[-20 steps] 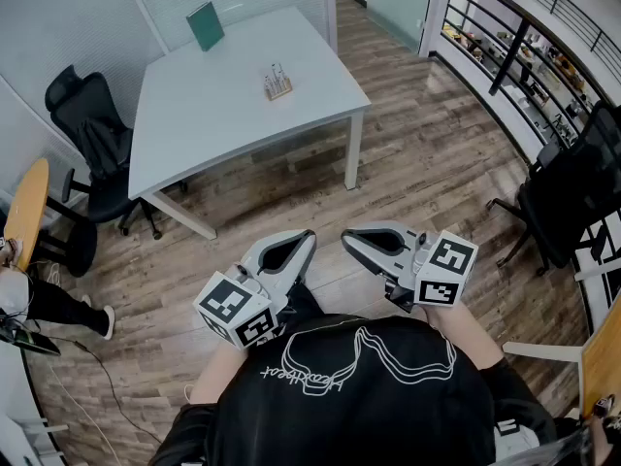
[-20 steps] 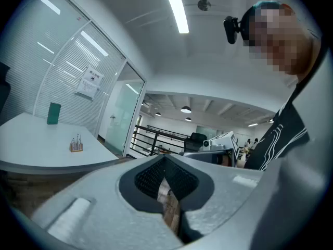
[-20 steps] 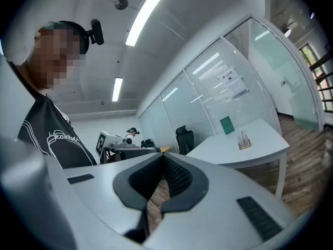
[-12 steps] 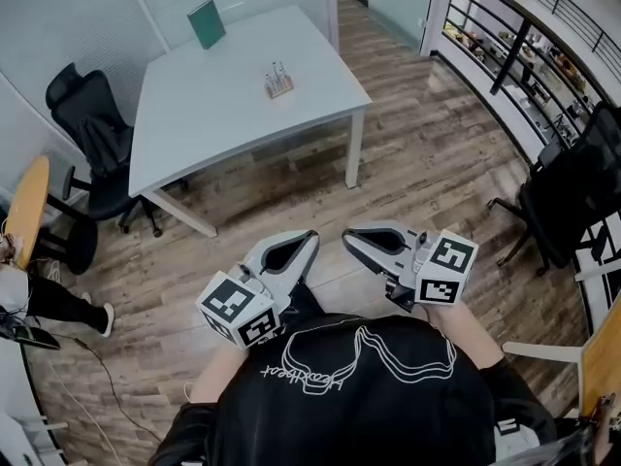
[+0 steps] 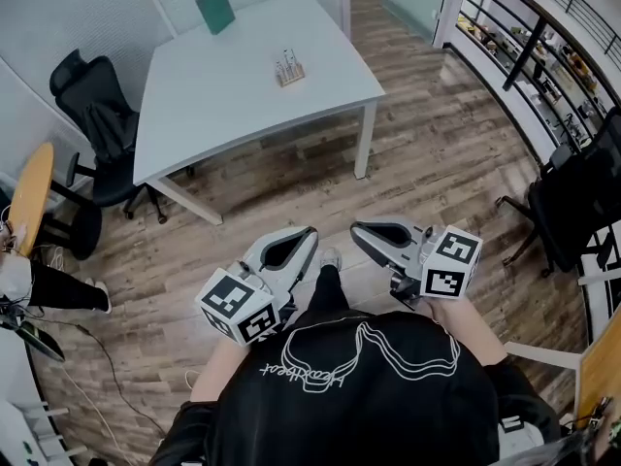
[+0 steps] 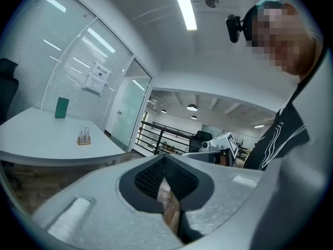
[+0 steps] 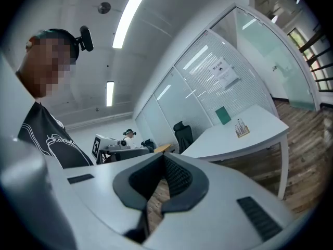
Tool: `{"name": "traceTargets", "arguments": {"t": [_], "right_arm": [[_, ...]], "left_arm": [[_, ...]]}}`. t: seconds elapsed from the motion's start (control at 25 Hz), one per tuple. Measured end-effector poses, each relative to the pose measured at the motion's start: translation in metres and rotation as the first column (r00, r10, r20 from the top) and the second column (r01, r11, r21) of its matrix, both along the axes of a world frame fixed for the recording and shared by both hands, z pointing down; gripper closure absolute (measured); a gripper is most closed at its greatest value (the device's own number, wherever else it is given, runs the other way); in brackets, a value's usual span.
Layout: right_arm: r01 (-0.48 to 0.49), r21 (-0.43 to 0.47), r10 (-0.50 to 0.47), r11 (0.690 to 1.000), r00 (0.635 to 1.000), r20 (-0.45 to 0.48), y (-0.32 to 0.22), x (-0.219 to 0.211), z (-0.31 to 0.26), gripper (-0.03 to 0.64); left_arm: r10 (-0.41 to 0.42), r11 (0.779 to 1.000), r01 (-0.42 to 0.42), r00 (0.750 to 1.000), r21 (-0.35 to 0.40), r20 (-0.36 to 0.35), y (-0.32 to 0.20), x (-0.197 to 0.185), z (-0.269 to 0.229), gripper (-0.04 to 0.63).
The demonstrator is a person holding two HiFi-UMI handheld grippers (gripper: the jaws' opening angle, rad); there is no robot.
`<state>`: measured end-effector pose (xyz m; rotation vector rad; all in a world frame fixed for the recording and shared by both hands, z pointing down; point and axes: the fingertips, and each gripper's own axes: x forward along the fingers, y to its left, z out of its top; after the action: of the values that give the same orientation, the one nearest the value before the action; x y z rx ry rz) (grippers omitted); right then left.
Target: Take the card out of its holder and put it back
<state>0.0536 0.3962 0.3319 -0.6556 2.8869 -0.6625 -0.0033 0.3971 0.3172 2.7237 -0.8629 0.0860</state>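
The wooden holder (image 5: 289, 71) stands on the white table (image 5: 223, 115) well ahead of me, with a green board (image 5: 214, 10) at the far edge (glass wall behind). A black chair (image 5: 92, 105) sits beside the table on the plank floor (image 5: 437, 163). The jaws of my left gripper (image 5: 310, 234) and right gripper (image 5: 355, 231) are closed and empty.

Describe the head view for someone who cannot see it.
A person stands on a wood floor holding a left gripper and right gripper, both shut and empty. Ahead is a white table bearing a small wooden holder and a green board, with a black chair beside it.
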Motion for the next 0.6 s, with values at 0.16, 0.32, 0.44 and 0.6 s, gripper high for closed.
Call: {"name": "traceTargets", "arguments": {"t": [0.16,0.32,0.44,0.6], "right_arm": [[0.014,-0.005,-0.014,1.0,1.0,-0.01,-0.016,-0.005,0.003,0.607],[0.005,0.004,-0.005,1.0,1.0,-0.001,-0.04,0.0,-0.002,0.607],[-0.011,0.007,0.011,1.0,1.0,0.019,-0.062,0.006,-0.001,0.607],[-0.026,0.002,0.026,1.0,0.999,0.038,-0.1,0.008,0.002,0.607]], "left_arm": [[-0.012,1.0,0.012,1.0,-0.01,-0.012,-0.019,-0.005,0.002,0.581],[-0.009,1.0,0.009,1.0,0.0,-0.017,-0.045,-0.002,-0.002,0.581],[0.003,1.0,-0.003,1.0,0.016,-0.01,-0.064,0.004,-0.002,0.581],[0.014,1.0,-0.014,1.0,0.006,0.003,-0.097,0.005,0.007,0.581]]}}
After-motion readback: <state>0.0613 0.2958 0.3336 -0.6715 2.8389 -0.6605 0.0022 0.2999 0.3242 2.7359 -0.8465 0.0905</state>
